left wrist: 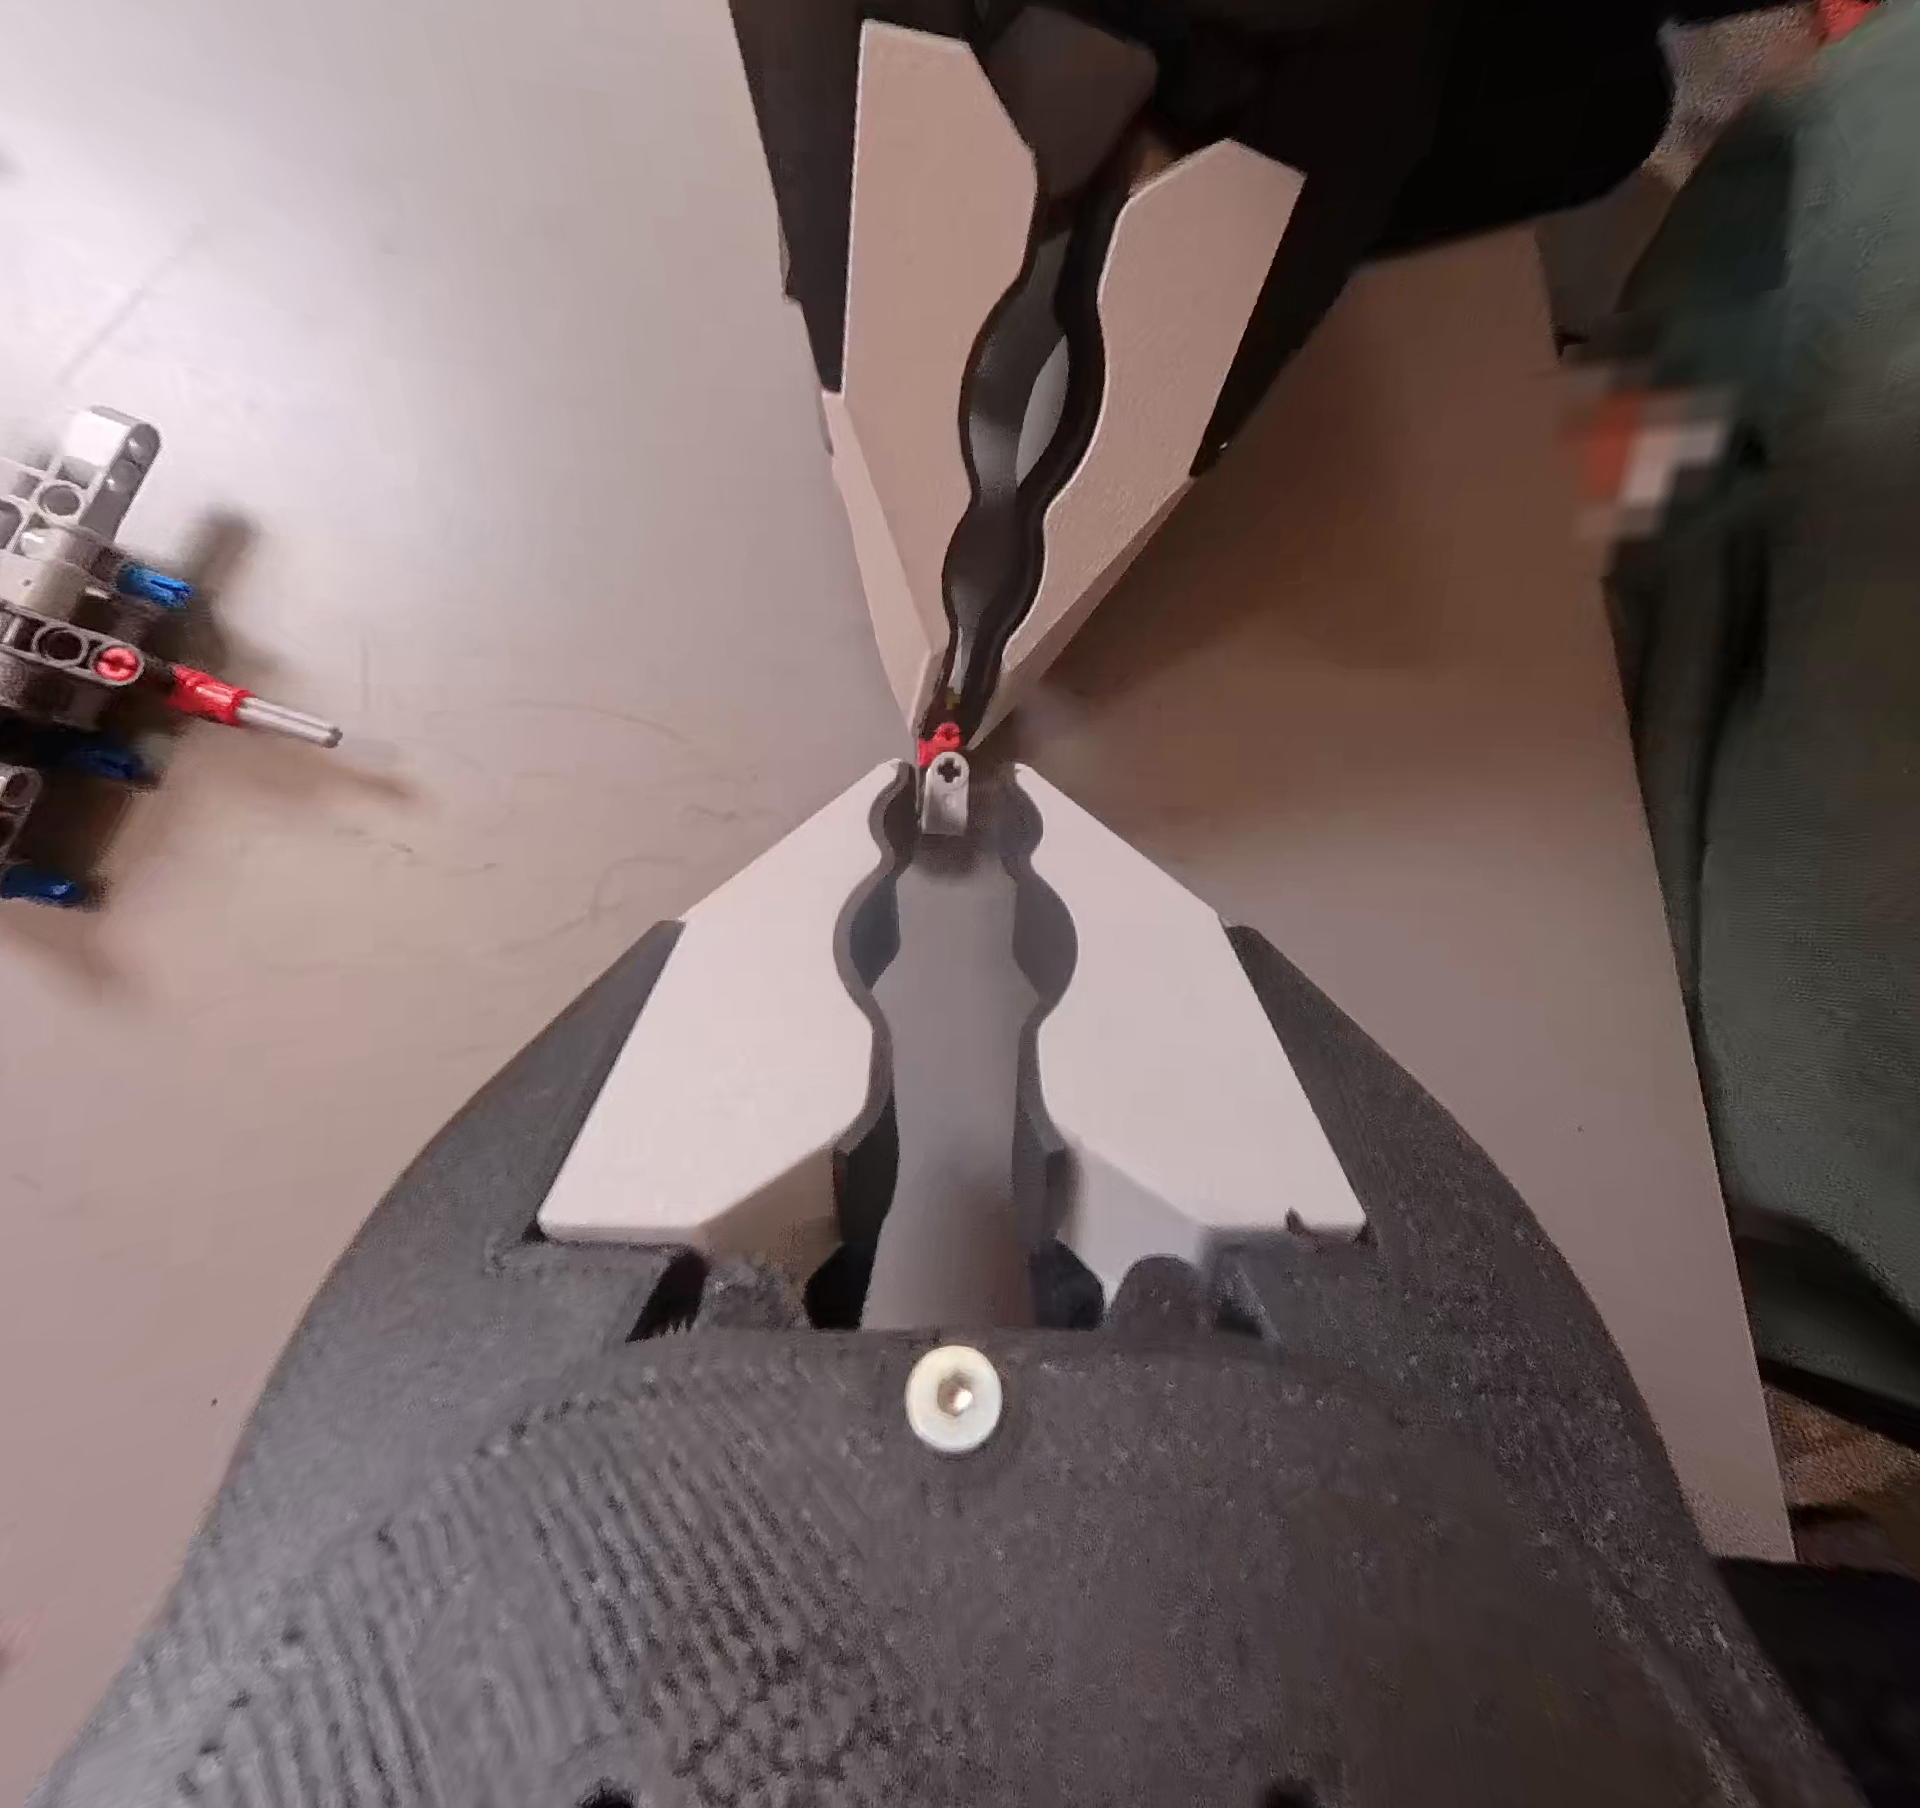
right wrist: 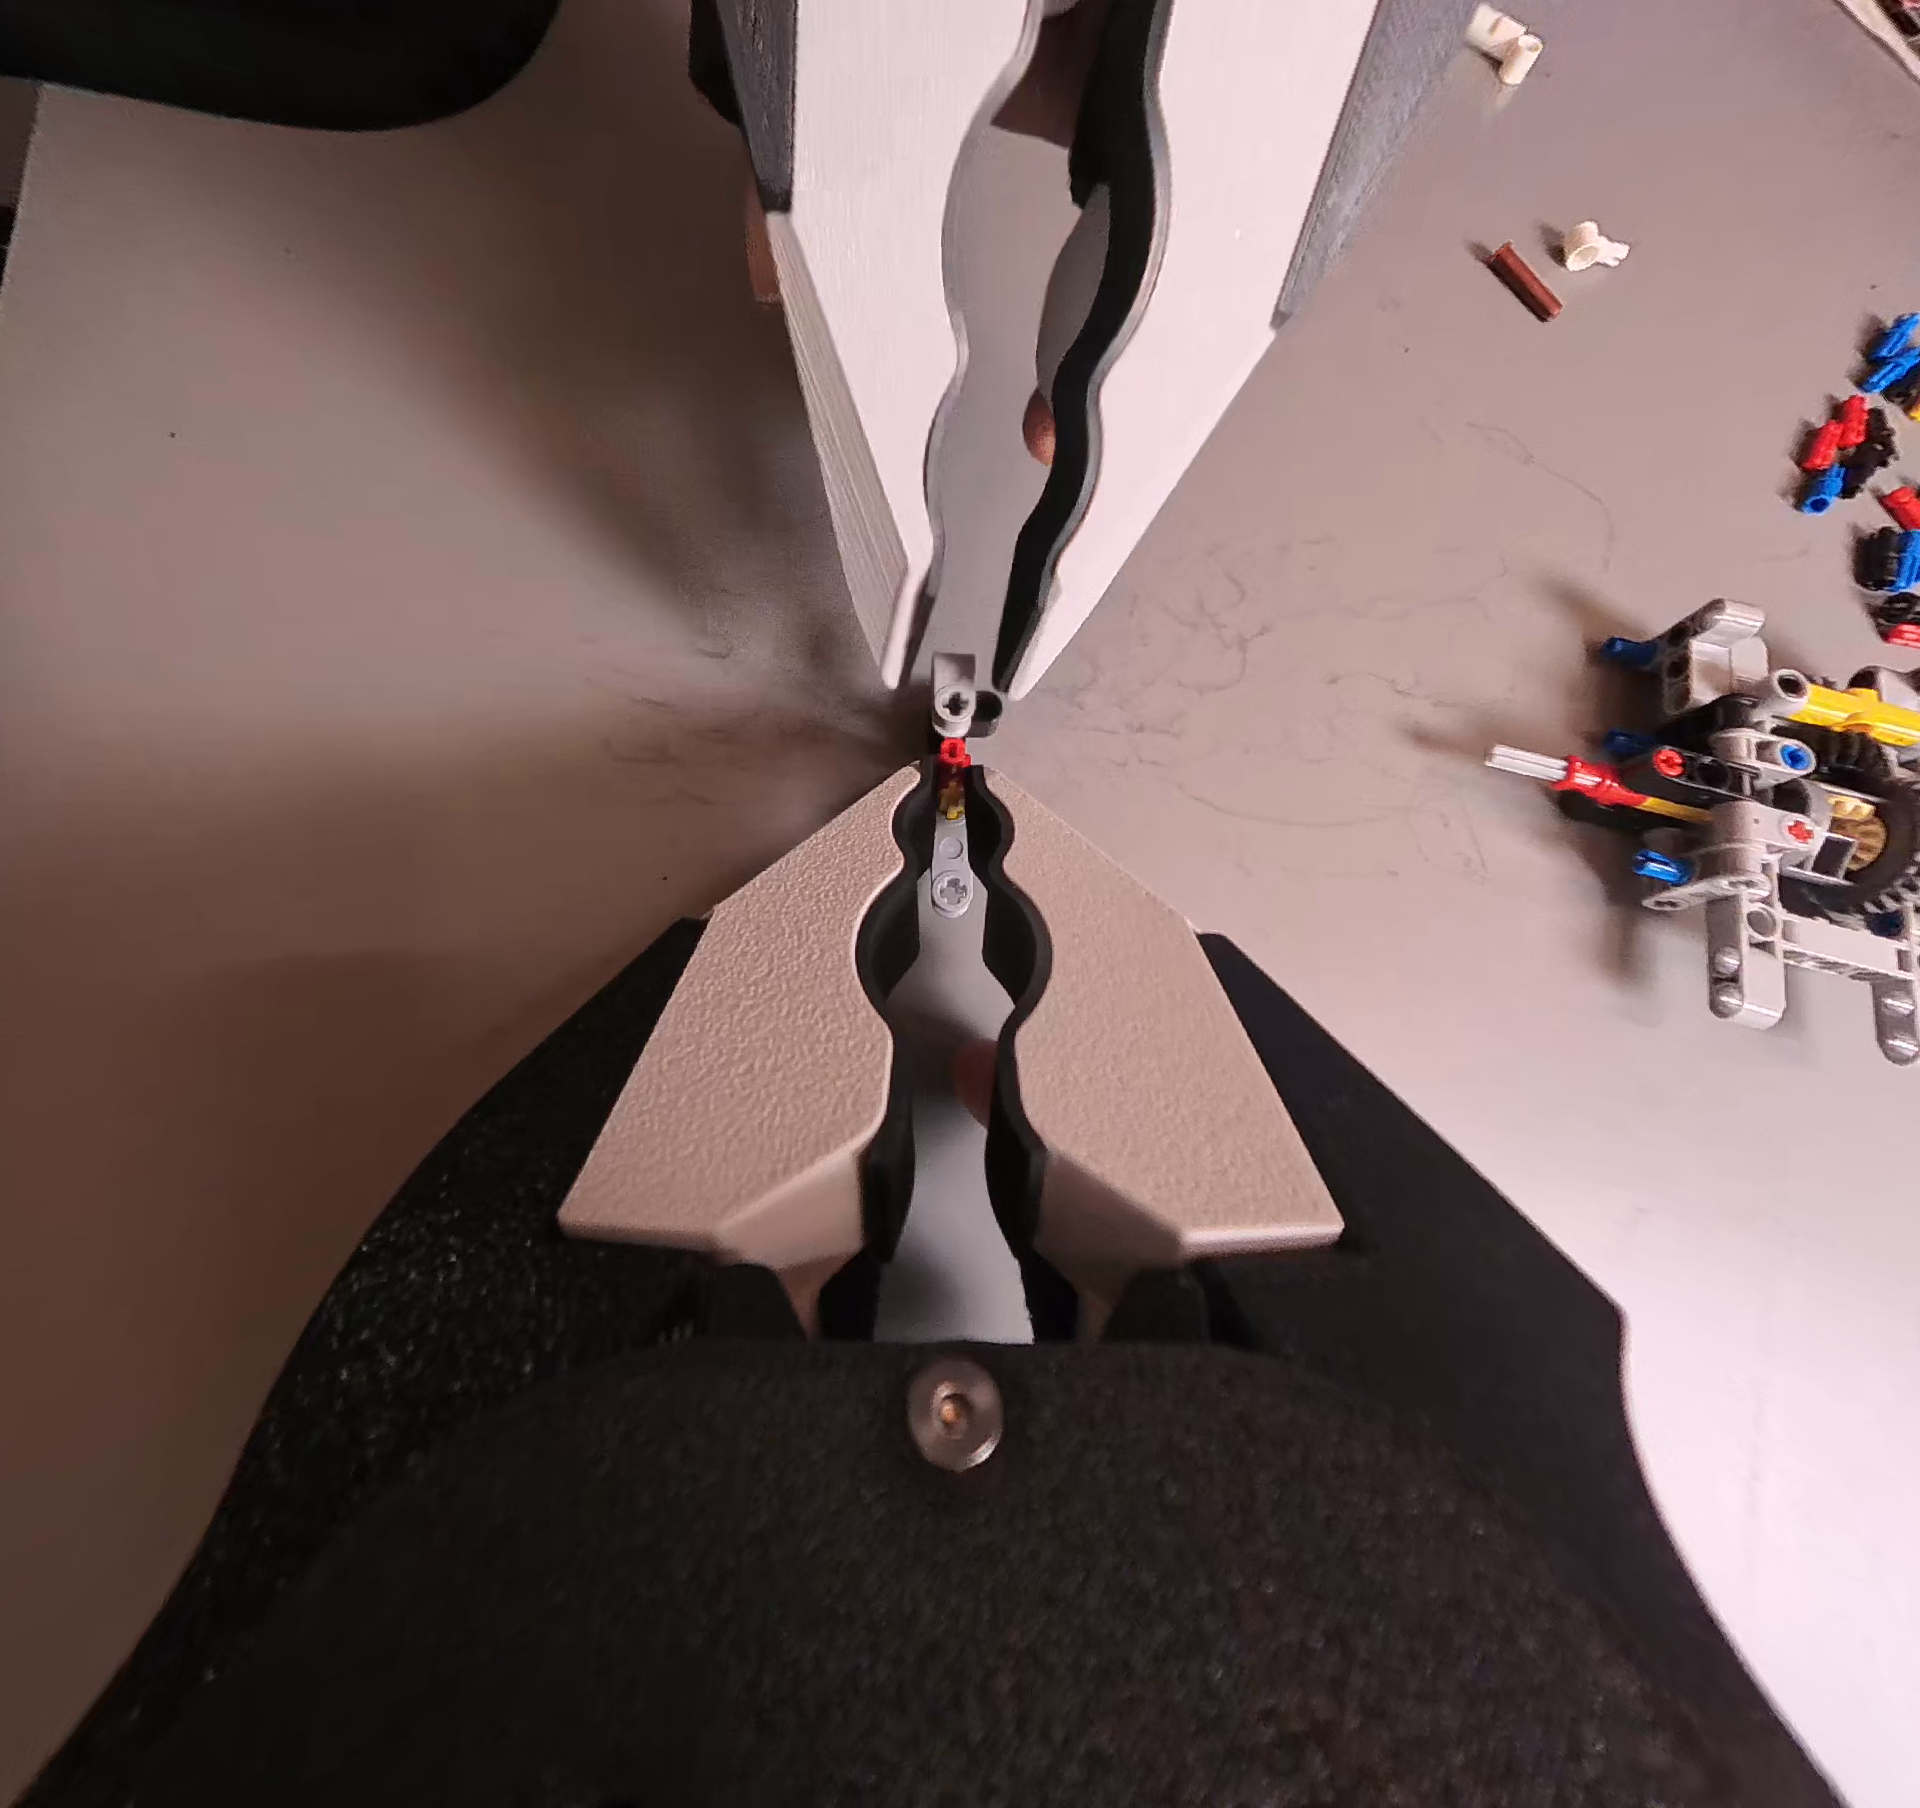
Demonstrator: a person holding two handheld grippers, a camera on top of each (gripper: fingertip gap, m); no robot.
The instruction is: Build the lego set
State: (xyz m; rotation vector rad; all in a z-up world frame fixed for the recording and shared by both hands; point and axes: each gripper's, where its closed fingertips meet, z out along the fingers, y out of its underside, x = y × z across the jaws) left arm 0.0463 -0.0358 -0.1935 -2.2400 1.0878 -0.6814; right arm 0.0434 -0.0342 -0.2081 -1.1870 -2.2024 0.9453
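Between the fingertips of the right gripper, closest to its own camera, a thin grey beam lies along the channel of the jaws. A yellow bit sits ahead of it, and a red pin pokes out just past the tips. The jaws are closed down narrowly on this little stack, with the pads hugging the red and yellow part.

Just beyond the red tip, and barely apart from it, is the grey connector. It faces the pin with a cross-shaped hole, and a second, round bore sits beside that. The left gripper comes in from the opposite side and clamps this connector at the very ends of its fingers (one side of the piece is in shadow). From the left wrist view the connector hugs one finger of the left gripper, with the red pin almost on top of the hole.

Line is what counts in a meeting this fine. The pin looks nearly centred on the cross hole, and both holds are at the extreme tips, so any twist would show at once.

Farther off, toward the desk side away from its near edge, lies a partly built model. Loose pins and a brown piece lie beyond it.
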